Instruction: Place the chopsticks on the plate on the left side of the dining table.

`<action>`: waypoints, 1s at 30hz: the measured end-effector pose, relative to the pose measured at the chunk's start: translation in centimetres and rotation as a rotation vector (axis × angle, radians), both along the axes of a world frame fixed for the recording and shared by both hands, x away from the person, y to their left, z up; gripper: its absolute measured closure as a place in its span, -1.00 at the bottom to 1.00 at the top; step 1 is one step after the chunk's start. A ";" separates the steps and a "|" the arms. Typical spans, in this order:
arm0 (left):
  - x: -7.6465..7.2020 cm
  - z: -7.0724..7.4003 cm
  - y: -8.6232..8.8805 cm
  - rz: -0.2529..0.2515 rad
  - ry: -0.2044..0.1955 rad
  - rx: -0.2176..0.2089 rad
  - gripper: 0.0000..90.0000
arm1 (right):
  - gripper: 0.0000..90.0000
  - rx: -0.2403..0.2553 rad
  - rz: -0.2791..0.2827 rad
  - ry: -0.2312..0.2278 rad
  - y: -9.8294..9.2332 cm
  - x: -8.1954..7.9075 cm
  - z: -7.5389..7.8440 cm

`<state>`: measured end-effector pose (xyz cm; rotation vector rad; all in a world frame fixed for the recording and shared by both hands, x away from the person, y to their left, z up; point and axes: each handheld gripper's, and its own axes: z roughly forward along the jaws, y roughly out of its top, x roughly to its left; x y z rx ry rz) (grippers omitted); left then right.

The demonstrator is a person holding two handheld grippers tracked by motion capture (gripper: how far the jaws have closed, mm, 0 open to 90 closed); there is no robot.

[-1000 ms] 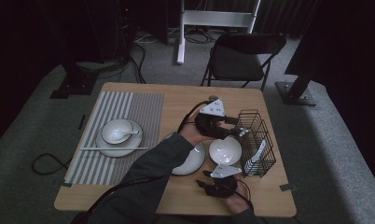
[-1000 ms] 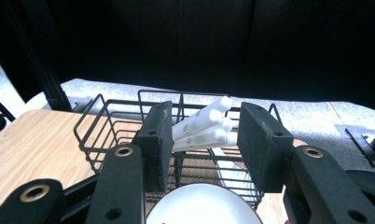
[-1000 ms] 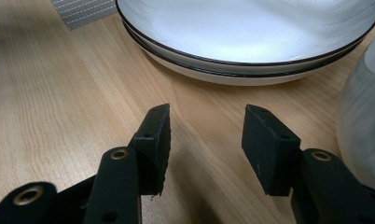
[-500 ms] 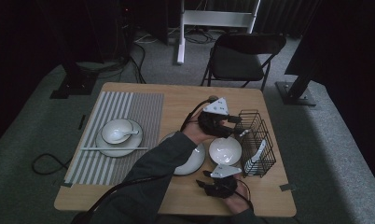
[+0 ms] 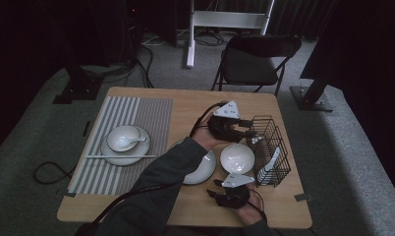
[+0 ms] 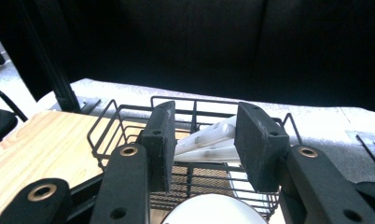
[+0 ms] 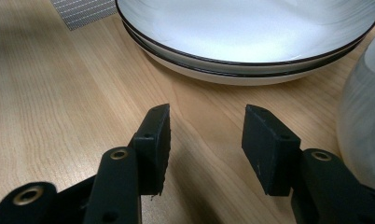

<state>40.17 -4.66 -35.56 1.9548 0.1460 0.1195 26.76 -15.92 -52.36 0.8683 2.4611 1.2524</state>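
Two white spoons (image 6: pixel 209 140) lie in the black wire basket (image 5: pixel 270 147) at three o'clock on the surface (image 5: pixel 151 201), pale, glossy, handles slanting up together. The left hand-held gripper (image 6: pixel 202 140) hangs over the basket's near rim, its jaws just closing, framing the handles but not yet pressing them. This looks like the pick-up step; next it must ease in and pinch one handle. The right hand-held gripper (image 7: pixel 206 147) waits half open and empty, low at six o'clock beside the stacked plates (image 7: pixel 251 32).
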 end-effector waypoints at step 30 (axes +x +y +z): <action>2.2 -2.0 -1.4 0.093 0.032 0.025 0.58 | 0.13 0.008 -0.002 0.001 -0.1 0.0 0.0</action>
